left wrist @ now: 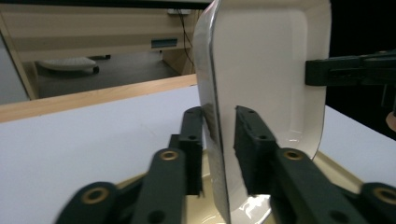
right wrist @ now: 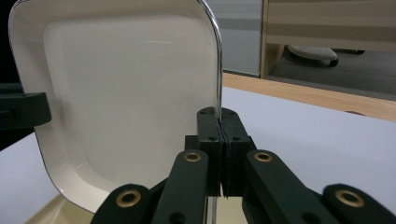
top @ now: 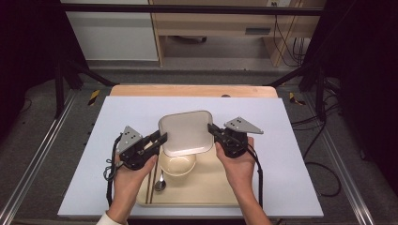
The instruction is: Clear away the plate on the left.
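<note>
A square cream plate [top: 185, 131] hangs tilted over the far part of a beige tray [top: 211, 187]. My right gripper [top: 211, 129] is shut on its right rim; in the right gripper view the jaws [right wrist: 218, 114] pinch that rim of the plate [right wrist: 126, 93]. My left gripper [top: 161, 139] stands at the plate's left rim. In the left gripper view its jaws [left wrist: 219, 114] straddle the edge of the plate [left wrist: 266, 70], with a gap beside one pad, so it is open. The other gripper [left wrist: 313, 72] shows at the plate's far edge.
On the tray under the plate sit a cream bowl [top: 177, 165], a metal spoon [top: 160, 183] and dark chopsticks [top: 151, 185]. The tray rests on a white mat [top: 117, 117] over a wooden table [top: 187, 90]. Black frame posts stand at both sides.
</note>
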Available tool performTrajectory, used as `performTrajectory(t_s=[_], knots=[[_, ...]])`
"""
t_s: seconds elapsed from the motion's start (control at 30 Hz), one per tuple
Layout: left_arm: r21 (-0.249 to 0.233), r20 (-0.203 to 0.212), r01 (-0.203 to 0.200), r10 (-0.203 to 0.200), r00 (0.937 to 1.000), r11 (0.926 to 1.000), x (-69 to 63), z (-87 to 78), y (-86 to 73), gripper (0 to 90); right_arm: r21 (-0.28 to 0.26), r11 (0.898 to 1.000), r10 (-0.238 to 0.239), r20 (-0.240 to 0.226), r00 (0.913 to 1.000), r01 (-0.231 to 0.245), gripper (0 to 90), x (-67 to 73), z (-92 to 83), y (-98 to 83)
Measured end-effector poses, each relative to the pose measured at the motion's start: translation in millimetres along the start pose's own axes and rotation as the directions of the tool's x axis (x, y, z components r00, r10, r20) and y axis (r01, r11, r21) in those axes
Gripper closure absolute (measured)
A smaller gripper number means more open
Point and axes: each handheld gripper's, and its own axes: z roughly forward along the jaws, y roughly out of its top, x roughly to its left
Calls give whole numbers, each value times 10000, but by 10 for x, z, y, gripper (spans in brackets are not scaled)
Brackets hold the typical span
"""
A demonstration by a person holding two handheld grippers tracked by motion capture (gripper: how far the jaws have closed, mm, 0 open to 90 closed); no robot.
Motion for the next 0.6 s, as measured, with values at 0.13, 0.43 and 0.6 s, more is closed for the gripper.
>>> performTrajectory(t_s=[0.13, 0.43, 0.6], knots=[[-642, -214, -551, 539, 9983, 9964, -50, -73, 18, 518, 102, 9999, 63, 31, 10000, -64, 891, -55, -28, 11], [-1403, -1260, -1469, 1295, 9835, 9792, 34, -412, -79, 337, 699, 9962, 510, 289, 9983, -529, 891, -365, -270, 70], [-1244, -2360, -2098, 1764, 9556, 9698, 232, -640, -264, 297, 1321, 9872, 814, 601, 9949, -888, 891, -590, -486, 1]])
